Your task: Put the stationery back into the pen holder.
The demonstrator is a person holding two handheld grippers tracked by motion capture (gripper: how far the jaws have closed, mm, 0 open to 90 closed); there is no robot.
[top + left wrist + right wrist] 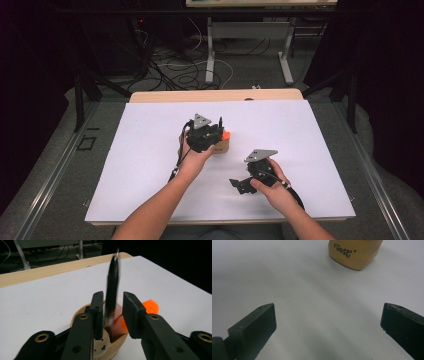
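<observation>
A tan wooden holder (223, 146) (353, 252) with dark lettering stands mid-table on the white sheet. A black pen (112, 290) (220, 121) rises upright out of the holder (77, 313), blurred, beside an orange piece (150, 306) (226, 134). My left gripper (113, 296) (214, 133) hangs over the holder with the pen between its jaws. The pen lies close against the left jaw and a gap shows to the right jaw, so the gripper is open. My right gripper (328, 308) (240, 185) rests low near the front, wide open on nothing, facing the holder.
The white sheet (150, 165) covers the table, with a bare wooden strip (215, 95) along the far edge. Beyond it are cables and the legs of another table (210, 60) on the floor. Dark drop-offs flank both sides.
</observation>
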